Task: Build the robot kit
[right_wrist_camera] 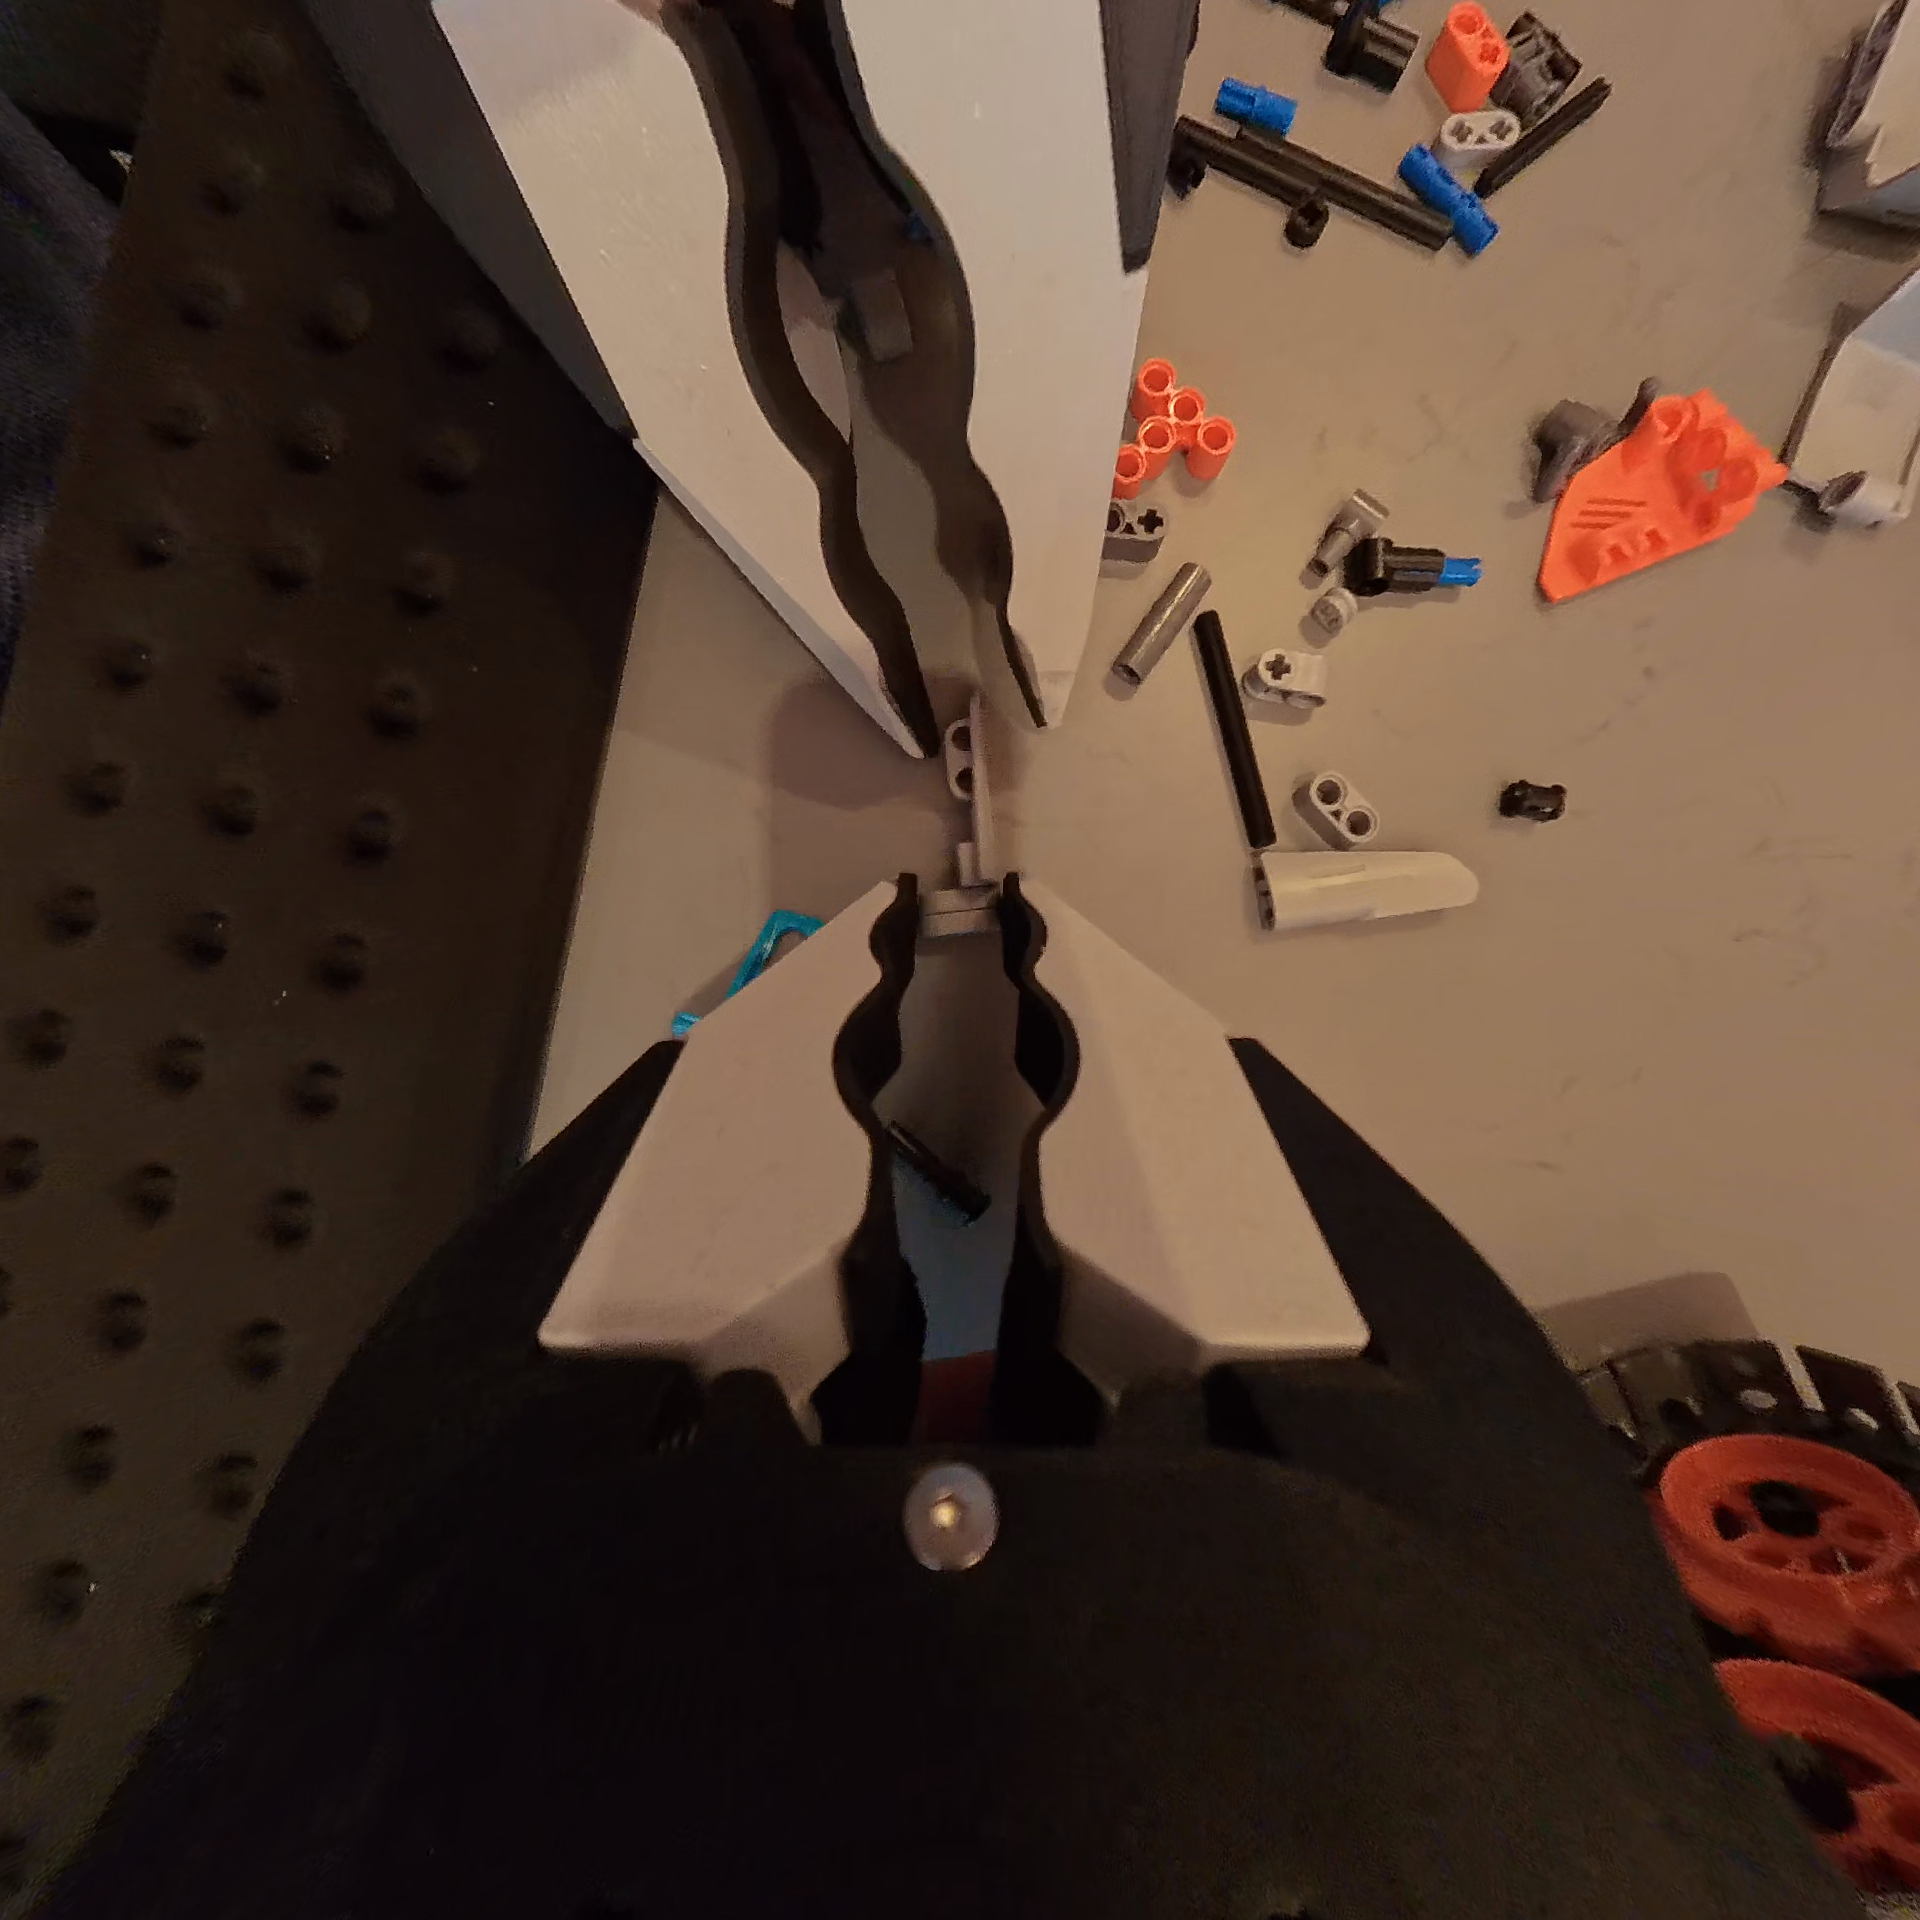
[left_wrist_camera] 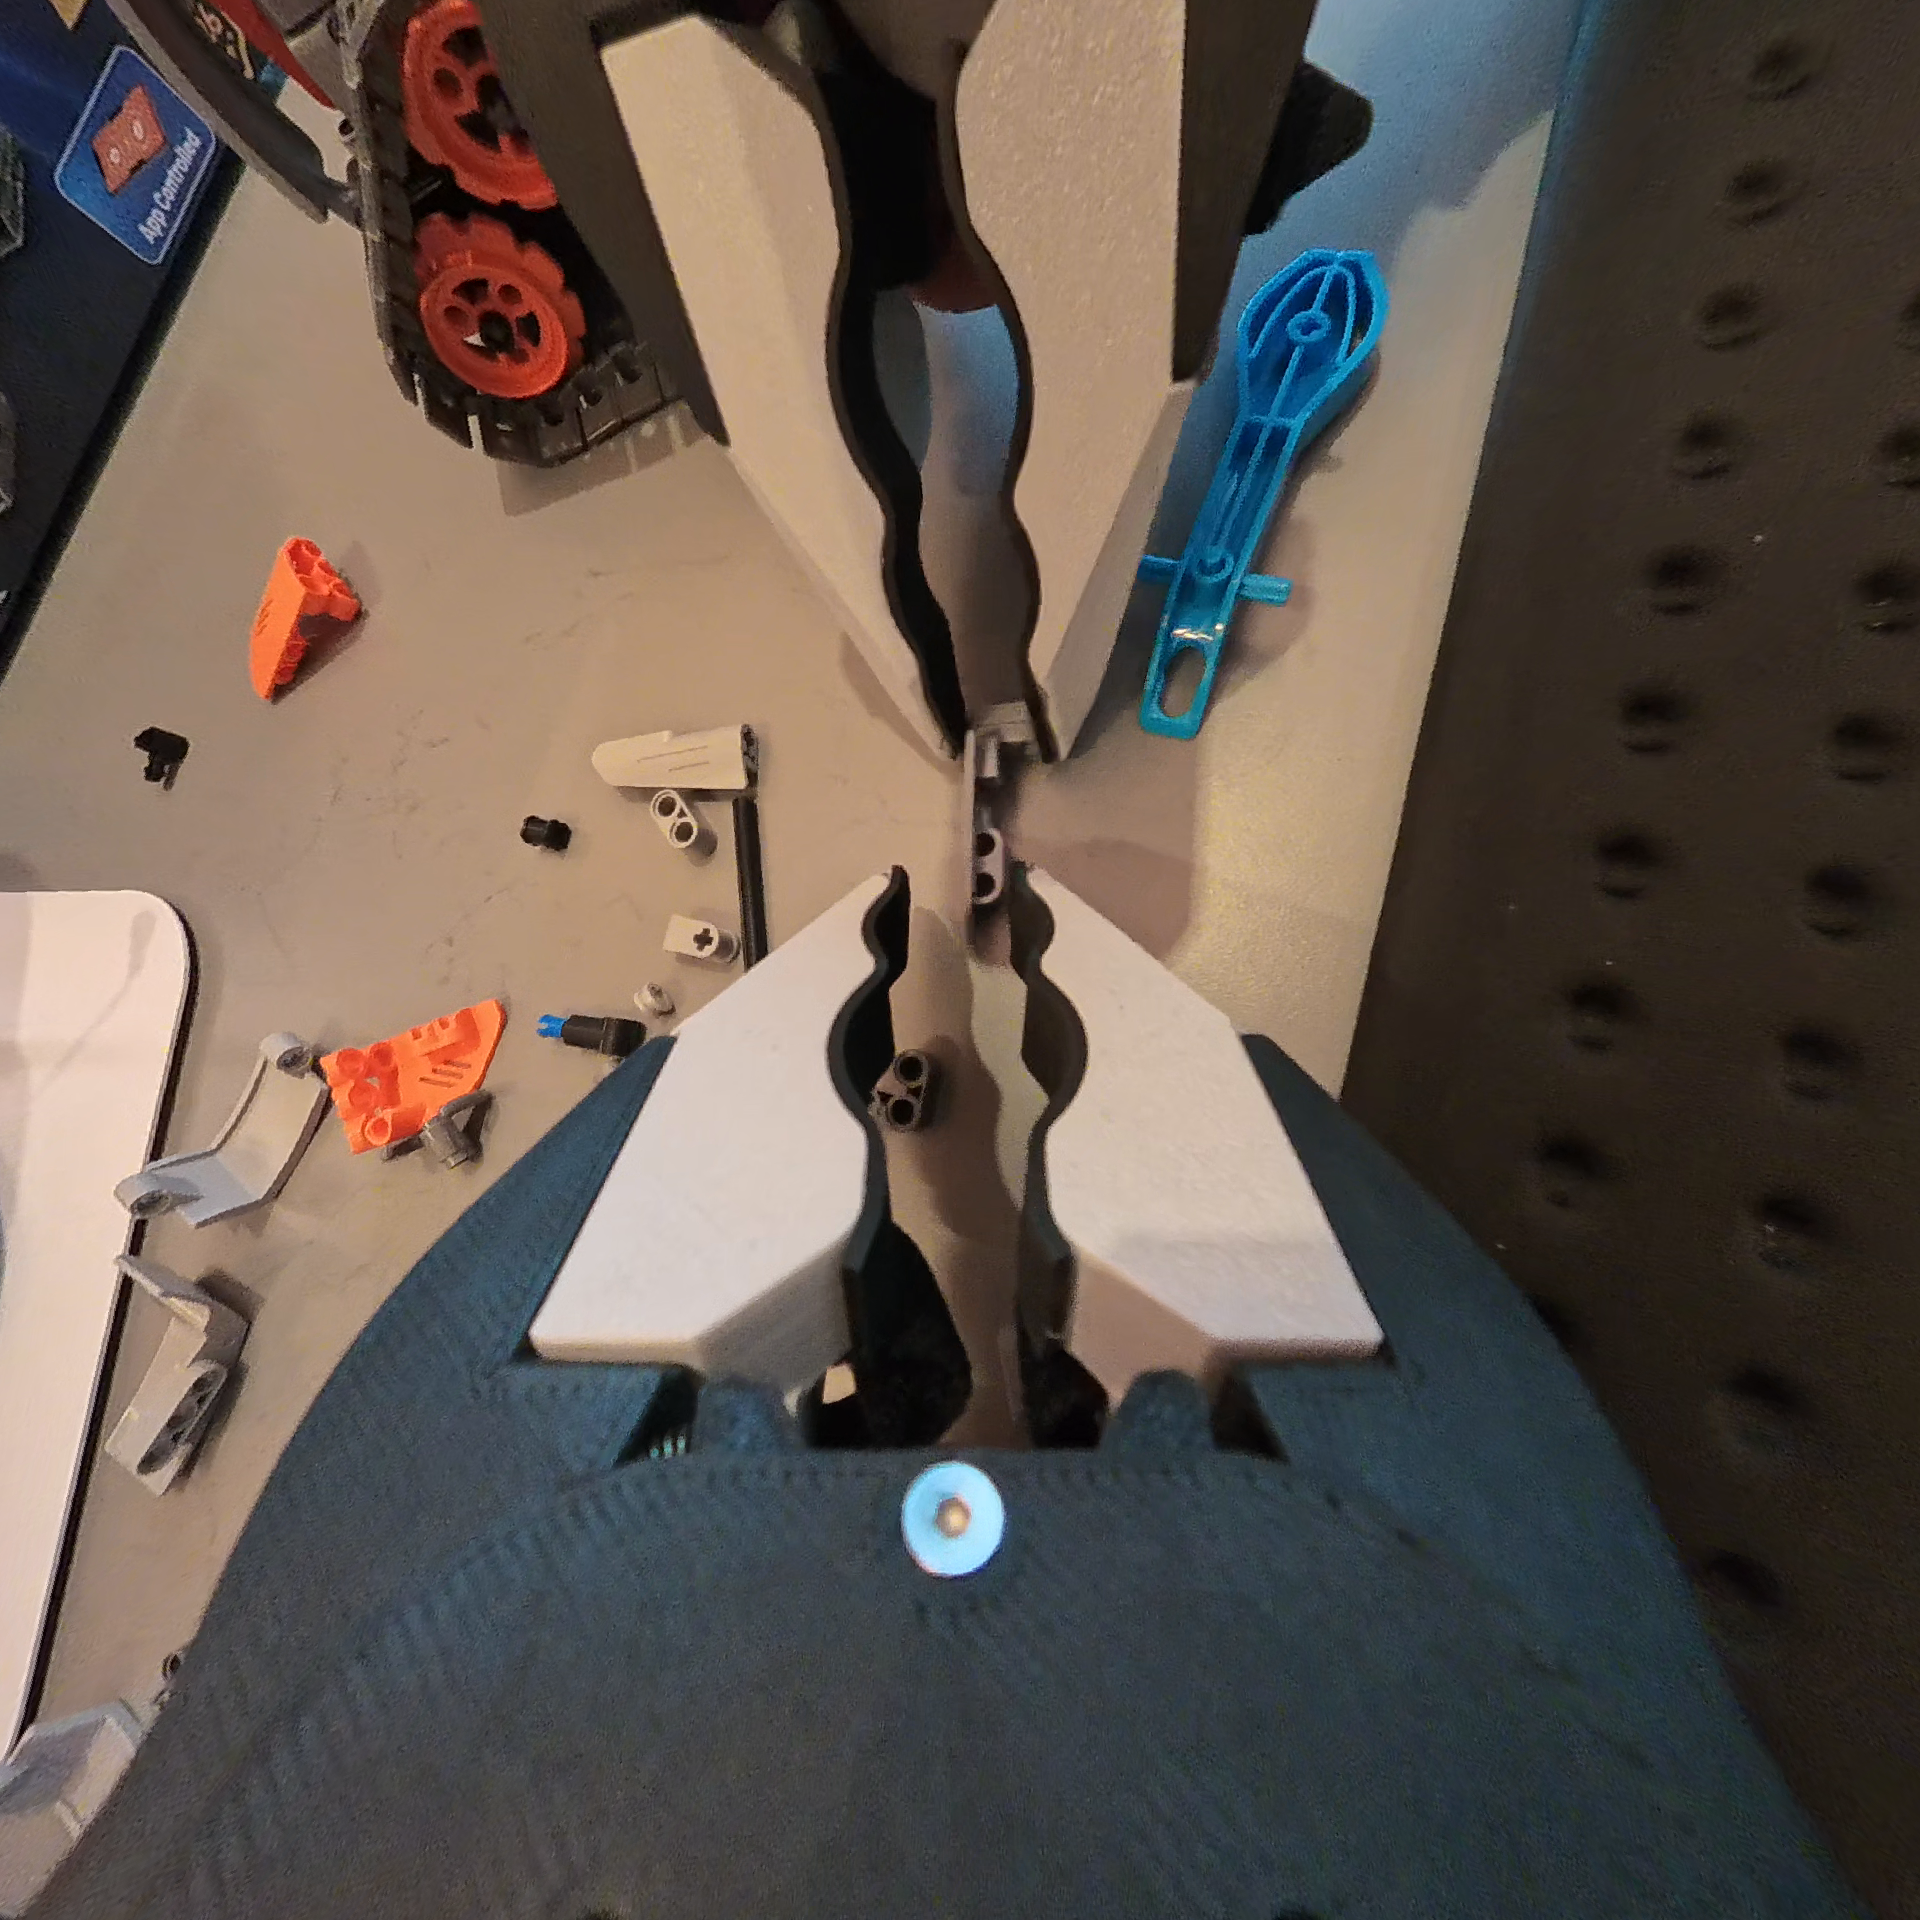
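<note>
Grey plastic, a small building-toy assembly [left_wrist_camera: 987, 831], is held off the grey table [left_wrist_camera: 416, 644] between both tools, which meet tip to tip. The left gripper [left_wrist_camera: 961, 894] has its fingers nearly closed on the end of the assembly with the two-hole connector; the right gripper [right_wrist_camera: 958, 899] has its fingers narrowed onto the other end, a small flat grey piece. The same assembly shows in the right wrist view [right_wrist_camera: 971, 800] running from one set of tips to the other. Only the left wrist view shows the whole blue lever tool [left_wrist_camera: 1236, 488] lying just beside the far gripper, a white board [left_wrist_camera: 73, 1195] at the left edge, and a dark connector [left_wrist_camera: 906, 1089] on the table between the left fingers. Only the right wrist view shows a cluster of orange connectors [right_wrist_camera: 1169, 431], blue pins [right_wrist_camera: 1444, 197] with black axles at the top, and a black pin [right_wrist_camera: 935, 1169] below its own fingers. Both views show the tracked vehicle with orange wheels [left_wrist_camera: 478, 218], an orange panel [right_wrist_camera: 1652, 499], a light grey panel [right_wrist_camera: 1361, 888] and a black axle [right_wrist_camera: 1231, 727]. A dark studded mat [right_wrist_camera: 260, 727] borders the table on one side, close to the tips; loose parts lie on the other side, near but clear of the grippers.
</note>
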A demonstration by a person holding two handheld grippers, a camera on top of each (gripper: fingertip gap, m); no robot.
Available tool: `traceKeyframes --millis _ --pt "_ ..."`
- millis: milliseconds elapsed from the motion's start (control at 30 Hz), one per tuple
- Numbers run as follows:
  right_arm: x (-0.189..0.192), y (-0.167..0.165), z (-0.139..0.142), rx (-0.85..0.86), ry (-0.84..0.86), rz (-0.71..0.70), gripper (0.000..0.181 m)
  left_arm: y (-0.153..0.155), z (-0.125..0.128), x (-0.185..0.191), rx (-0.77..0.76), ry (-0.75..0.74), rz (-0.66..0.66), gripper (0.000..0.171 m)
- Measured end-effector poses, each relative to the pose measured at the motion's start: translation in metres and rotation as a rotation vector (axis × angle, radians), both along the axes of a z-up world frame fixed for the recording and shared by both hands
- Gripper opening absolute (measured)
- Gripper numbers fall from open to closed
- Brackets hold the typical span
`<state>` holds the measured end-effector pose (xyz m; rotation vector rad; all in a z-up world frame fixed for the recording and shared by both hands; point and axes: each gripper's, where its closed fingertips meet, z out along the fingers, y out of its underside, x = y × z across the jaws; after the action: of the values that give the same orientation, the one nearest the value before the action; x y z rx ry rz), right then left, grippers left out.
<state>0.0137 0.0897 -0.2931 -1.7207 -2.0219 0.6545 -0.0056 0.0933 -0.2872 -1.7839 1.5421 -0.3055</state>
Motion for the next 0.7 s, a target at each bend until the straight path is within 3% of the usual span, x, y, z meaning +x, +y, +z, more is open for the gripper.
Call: traceKeyframes --millis 233,367,700 --pt "0.002 0.004 0.007 0.016 0.010 -0.029 0.023 0.002 0.008 -0.006 0.009 -0.017 0.017 0.018" --pt "0.005 0.005 0.021 0.017 0.056 -0.048 0.026 0.007 0.026 -0.021 0.056 -0.039 0.057 0.018" --pt "0.002 0.010 0.052 0.061 0.159 -0.101 0.025 0.022 0.064 -0.116 0.140 -0.016 0.276 0.017"
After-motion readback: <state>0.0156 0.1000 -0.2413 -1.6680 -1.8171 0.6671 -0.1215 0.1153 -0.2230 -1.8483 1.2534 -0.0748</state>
